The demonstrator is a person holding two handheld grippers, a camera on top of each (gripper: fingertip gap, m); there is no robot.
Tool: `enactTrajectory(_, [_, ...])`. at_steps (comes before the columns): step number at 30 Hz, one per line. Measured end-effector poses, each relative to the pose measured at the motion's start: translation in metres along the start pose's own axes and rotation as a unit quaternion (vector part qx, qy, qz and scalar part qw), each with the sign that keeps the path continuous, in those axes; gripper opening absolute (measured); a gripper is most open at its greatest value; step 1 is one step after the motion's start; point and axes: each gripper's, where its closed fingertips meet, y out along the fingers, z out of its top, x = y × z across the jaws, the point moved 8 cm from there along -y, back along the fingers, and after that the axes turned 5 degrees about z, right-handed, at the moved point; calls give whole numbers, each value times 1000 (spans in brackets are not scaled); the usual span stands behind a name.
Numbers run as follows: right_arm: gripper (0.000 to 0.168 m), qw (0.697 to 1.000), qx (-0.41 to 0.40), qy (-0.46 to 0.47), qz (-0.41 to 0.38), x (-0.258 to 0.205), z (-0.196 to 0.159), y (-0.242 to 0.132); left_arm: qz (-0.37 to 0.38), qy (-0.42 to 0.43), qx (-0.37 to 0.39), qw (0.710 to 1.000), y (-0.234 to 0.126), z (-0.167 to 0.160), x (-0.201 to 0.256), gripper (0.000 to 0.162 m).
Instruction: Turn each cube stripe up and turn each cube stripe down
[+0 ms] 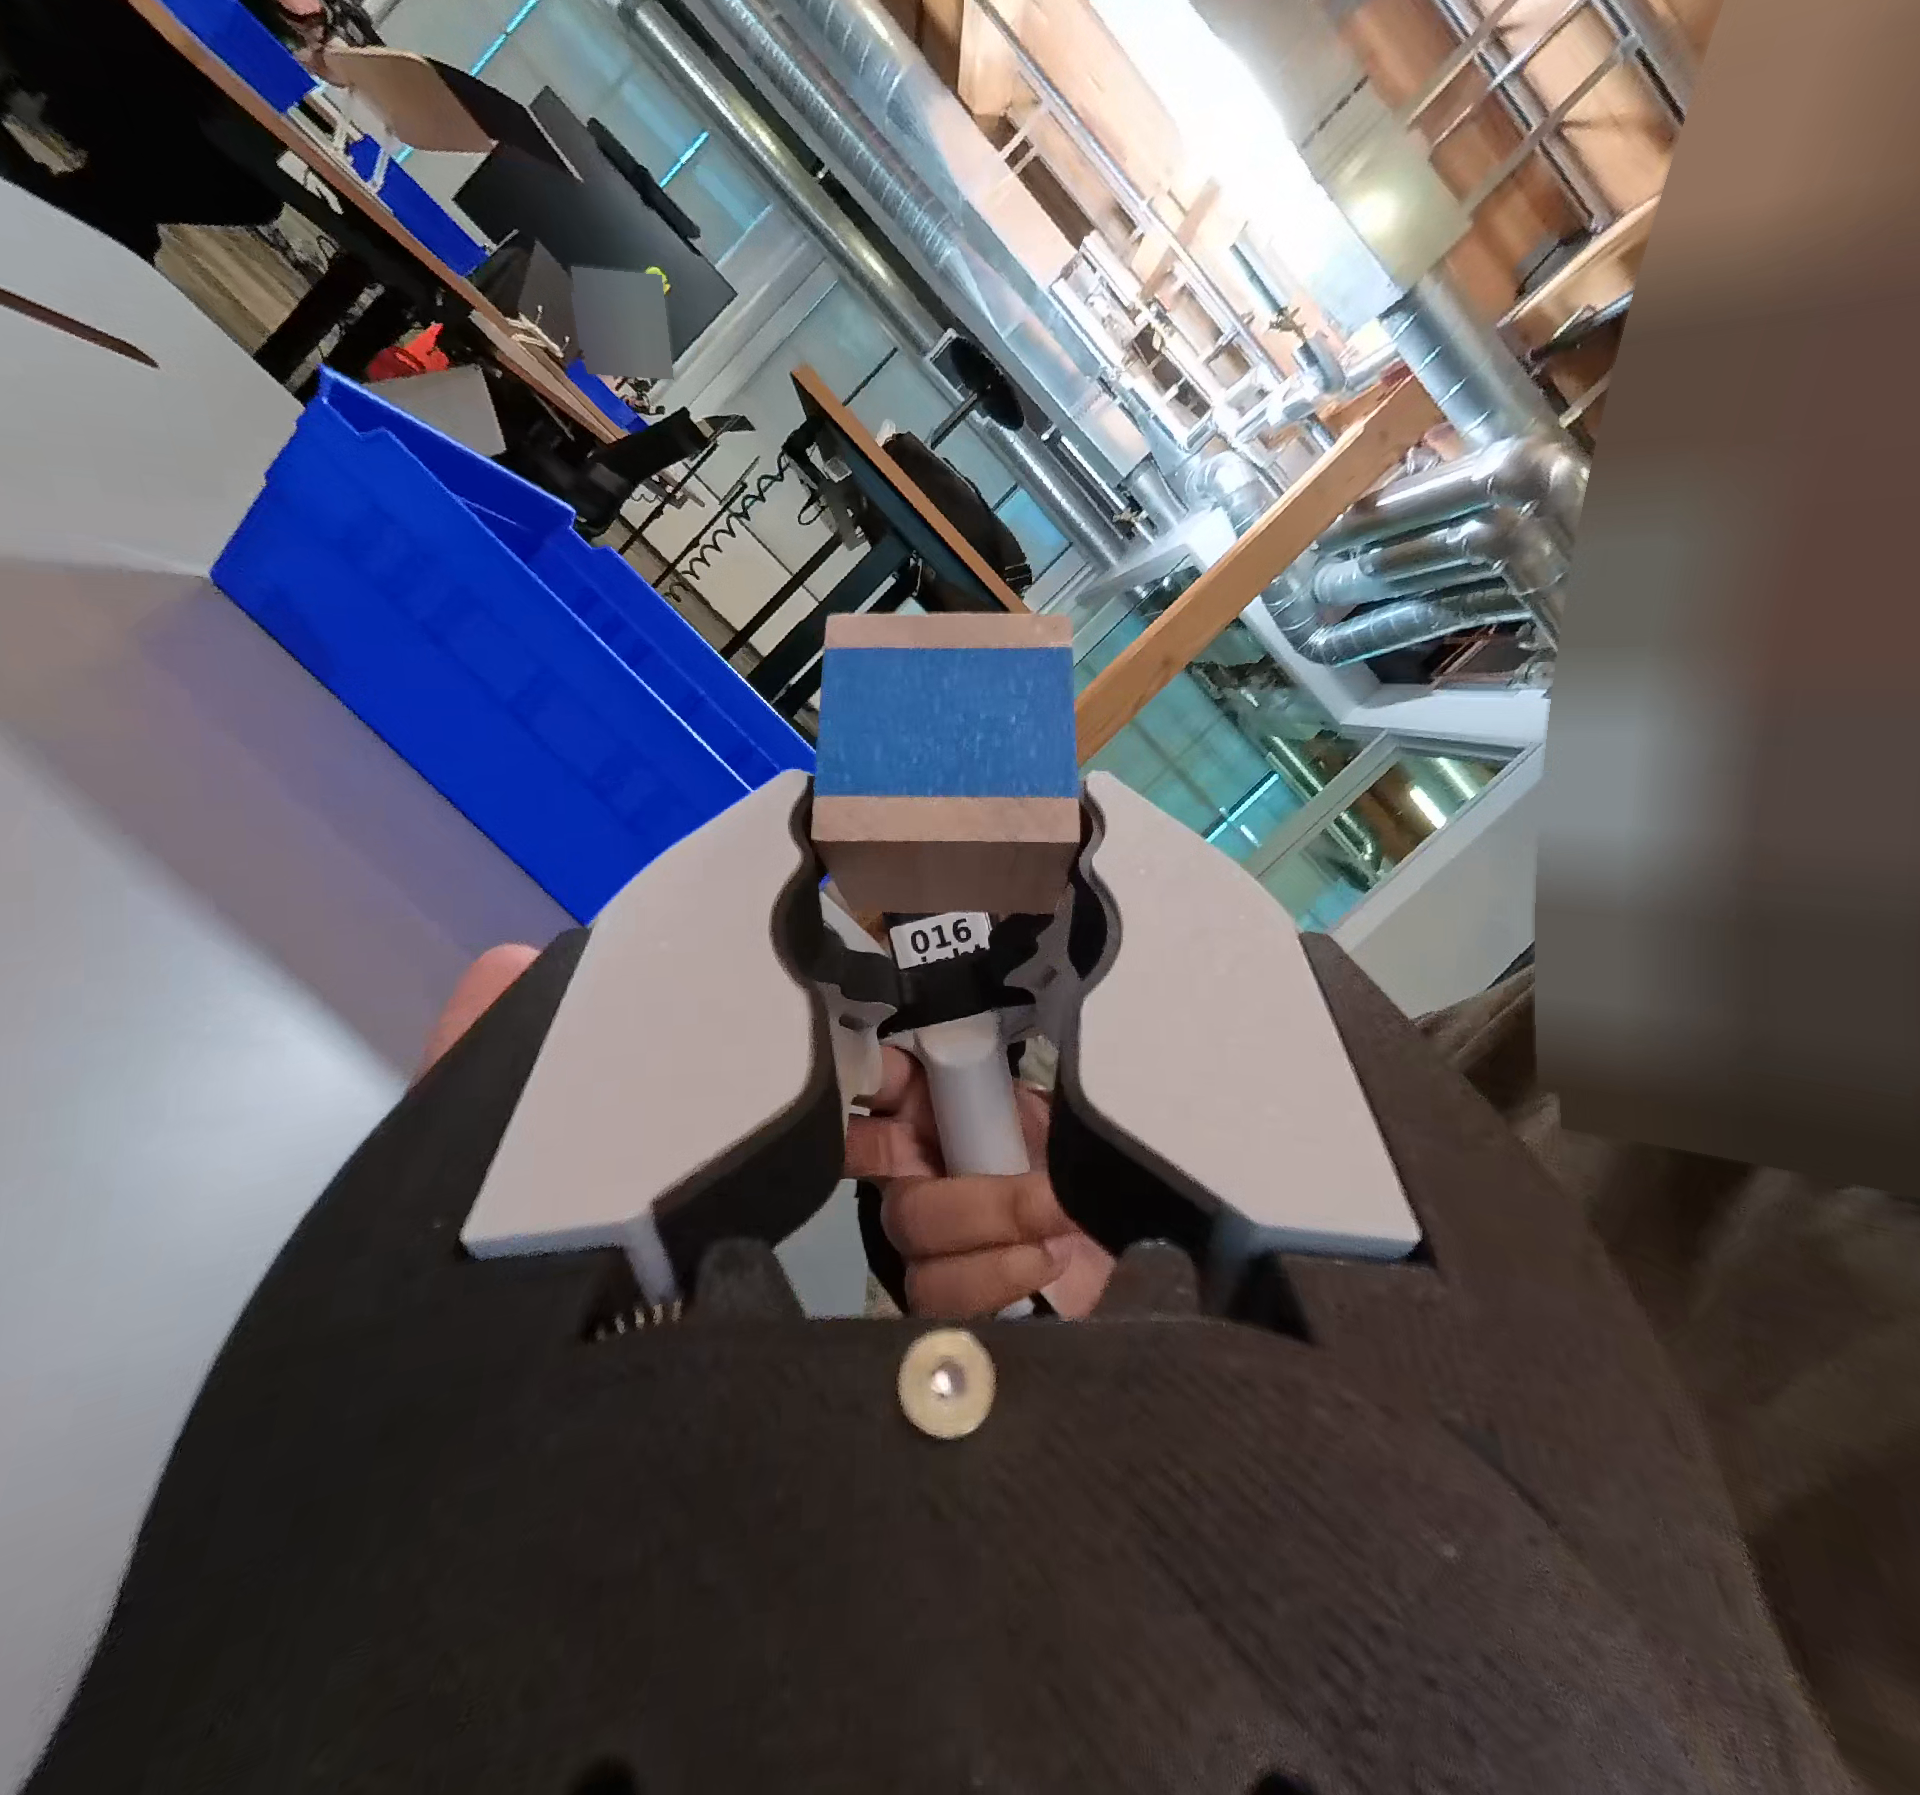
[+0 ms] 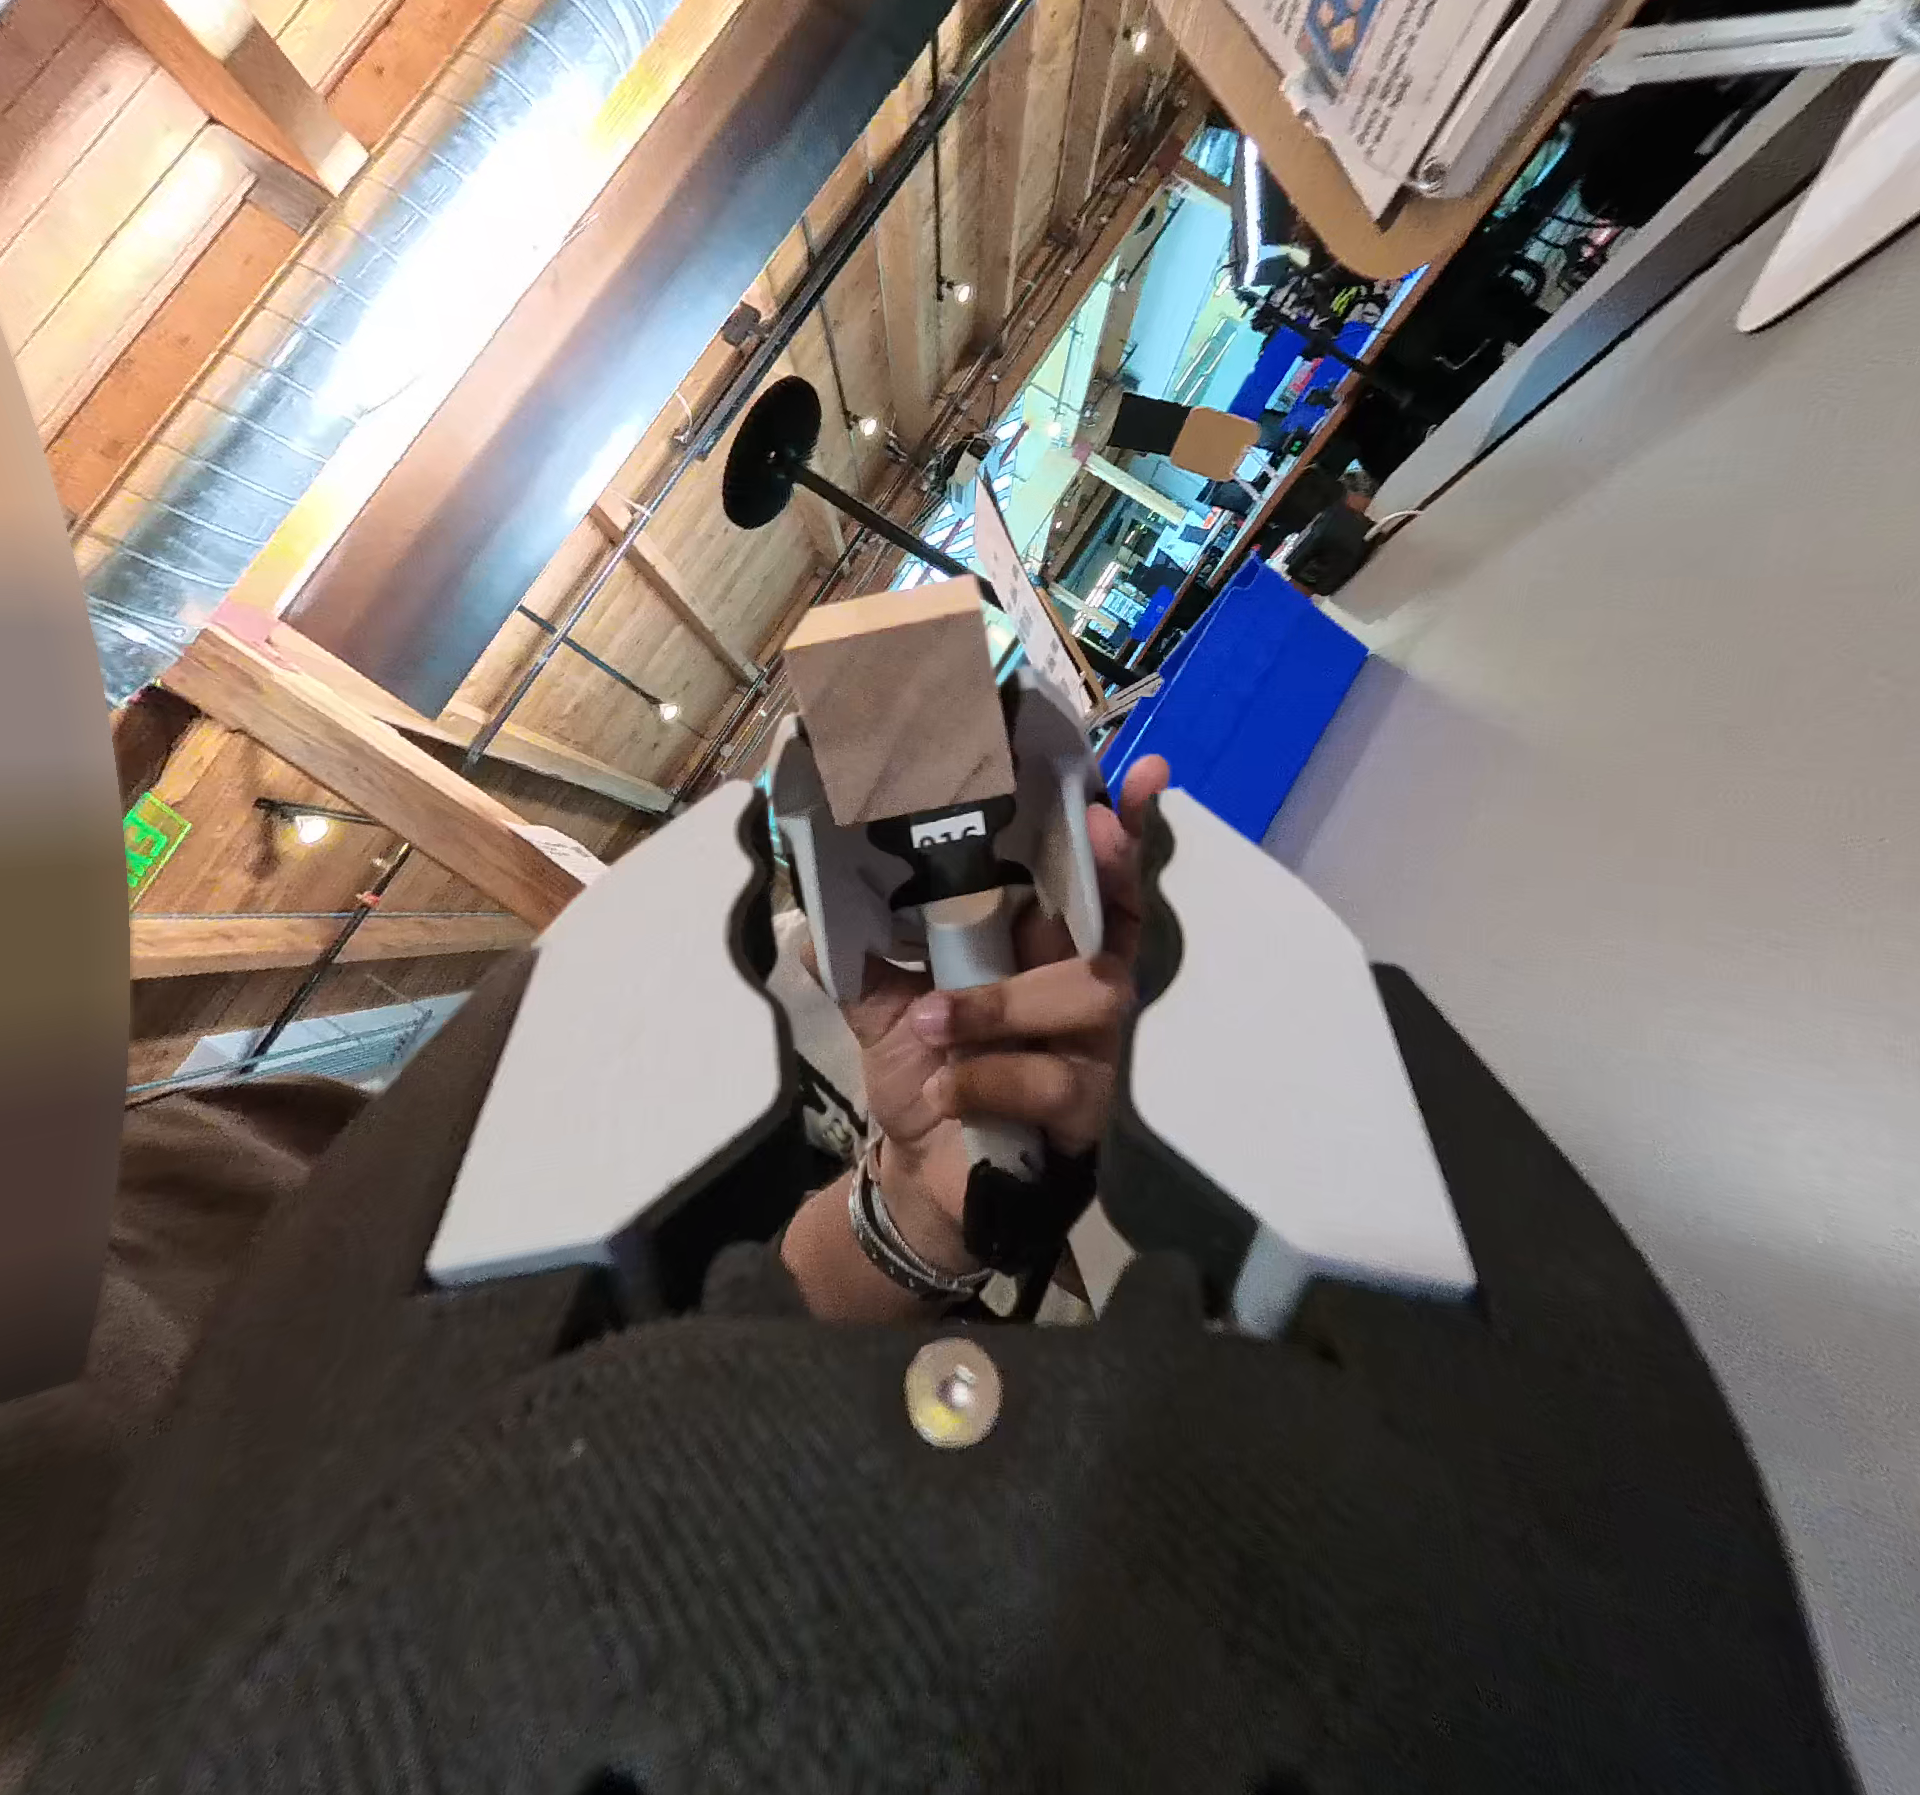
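A wooden cube with a broad blue stripe facing the camera sits between my left gripper's fingertips, held in the air. The left gripper is shut on it. In the right wrist view the same cube shows a plain wood face, clamped between the left gripper's grey fingers. My right gripper is open and empty, pointing at the cube from just short of it, tips not touching it. Its white handle and the hand on it show behind the cube in the left wrist view.
A blue bin stands on the white table at the left; it also shows in the right wrist view beside the table. A board with printed sheets hangs at top right. Both views tilt up toward ceiling ducts.
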Motion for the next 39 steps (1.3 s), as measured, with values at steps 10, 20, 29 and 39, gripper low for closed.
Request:
enactTrajectory(10, [60, 999, -11, -46, -8, -2, -1, 7, -13, -45, -4, 999, 7, -14, -4, 44])
enactTrajectory(20, [42, 995, -32, -93, -4, -7, -4, 8, -21, -49, -20, 998, 11, -20, -3, 44])
enactTrajectory(29, [42, 960, 22, -267, -83, -48, 89, -22, 4, -51, 25, 998, -15, 0, -4, 44])
enactTrajectory(39, [43, 638, -226, -405, -615, 52, 219, -88, 75, 32, -68, 994, -34, -32, 1, 45])
